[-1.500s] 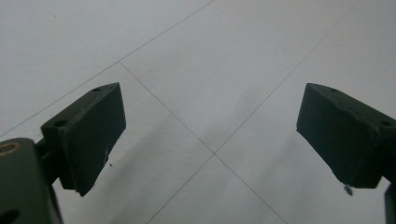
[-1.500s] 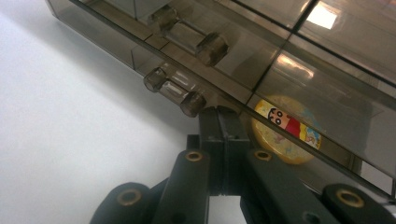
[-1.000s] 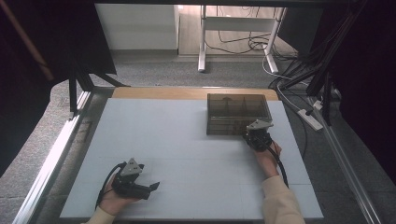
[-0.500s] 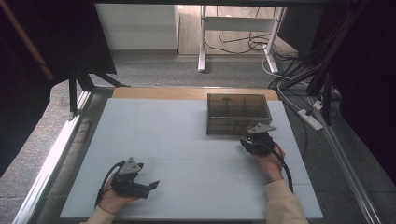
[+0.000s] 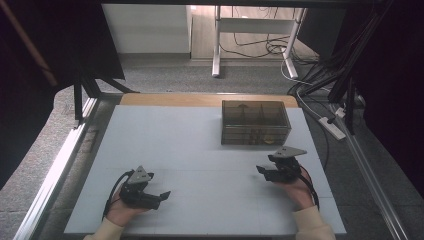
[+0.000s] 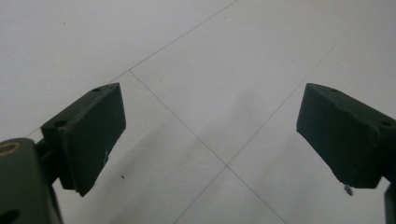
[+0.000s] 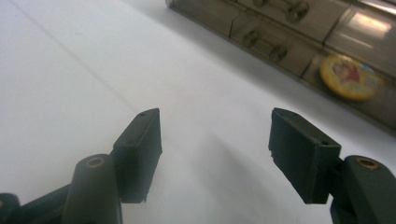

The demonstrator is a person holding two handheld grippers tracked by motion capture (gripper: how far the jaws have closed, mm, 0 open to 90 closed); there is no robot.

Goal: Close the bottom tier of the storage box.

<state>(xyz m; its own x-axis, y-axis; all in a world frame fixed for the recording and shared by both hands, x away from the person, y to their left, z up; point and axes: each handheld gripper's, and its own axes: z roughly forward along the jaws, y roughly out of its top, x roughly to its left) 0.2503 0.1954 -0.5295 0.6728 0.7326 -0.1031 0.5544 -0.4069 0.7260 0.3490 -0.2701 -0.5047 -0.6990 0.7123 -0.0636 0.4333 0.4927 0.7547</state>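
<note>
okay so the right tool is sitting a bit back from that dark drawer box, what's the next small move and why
Probably rest the right tool on the table, as the left tool already lies. Its jaws have just been opening and nothing is between them. The smoky drawer box looks closed, with a round yellow item visible behind one drawer front, and the tool is clear of it, so that step seems done.

drawer box (image 5: 255, 122) far right, table (image 5: 190, 150) otherwise open

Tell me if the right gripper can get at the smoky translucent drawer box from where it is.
Probably yes. The right gripper sits just short of the smoky translucent drawer box, jaws open with nothing between them, and bare white table lies between it and the drawer fronts.
</note>
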